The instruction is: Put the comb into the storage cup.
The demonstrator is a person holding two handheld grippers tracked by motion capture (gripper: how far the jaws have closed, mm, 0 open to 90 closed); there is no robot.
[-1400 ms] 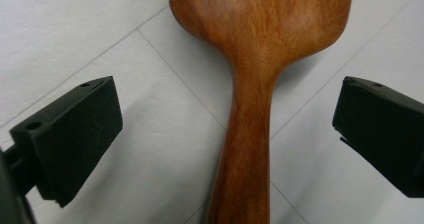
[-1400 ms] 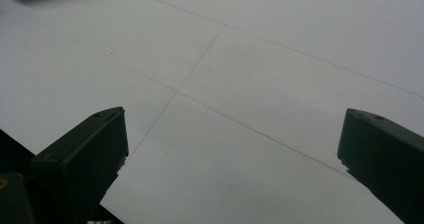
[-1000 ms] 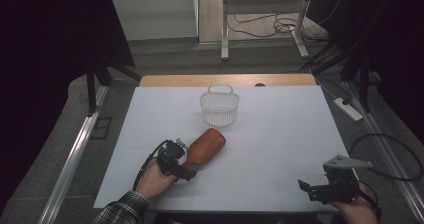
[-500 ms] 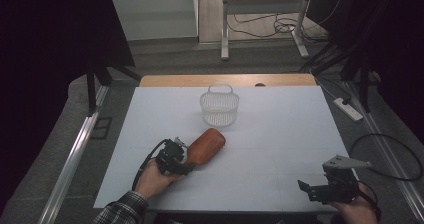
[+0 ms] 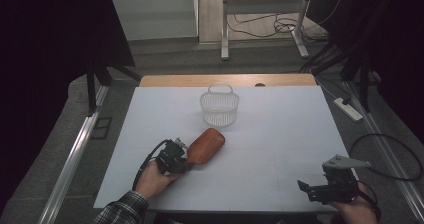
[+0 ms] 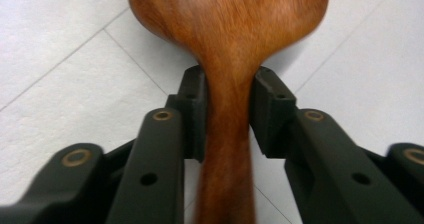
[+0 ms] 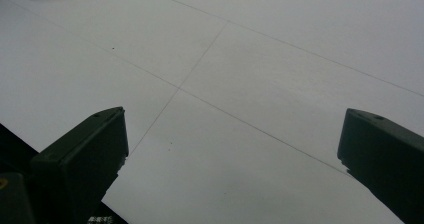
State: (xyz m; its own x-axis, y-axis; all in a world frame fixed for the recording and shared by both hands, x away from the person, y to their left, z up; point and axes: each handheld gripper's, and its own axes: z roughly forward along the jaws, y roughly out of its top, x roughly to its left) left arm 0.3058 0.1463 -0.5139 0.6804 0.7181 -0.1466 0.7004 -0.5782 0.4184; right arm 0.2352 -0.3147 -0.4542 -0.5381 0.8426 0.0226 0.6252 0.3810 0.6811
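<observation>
At the near-left of the white surface (image 5: 280,129), the left gripper (image 6: 227,111) has its fingers (image 6: 192,109) clamped on the narrow neck of a wooden spoon (image 5: 205,145), whose broad bowl points toward the white wire basket (image 5: 219,106) standing farther back. The grasp looks made; the likely next move, a lift and carry to the basket, calls for a firm hold and clearance over its rim. The right gripper (image 5: 327,189) hovers low at the near-right edge, fingers wide apart, holding nothing.
</observation>
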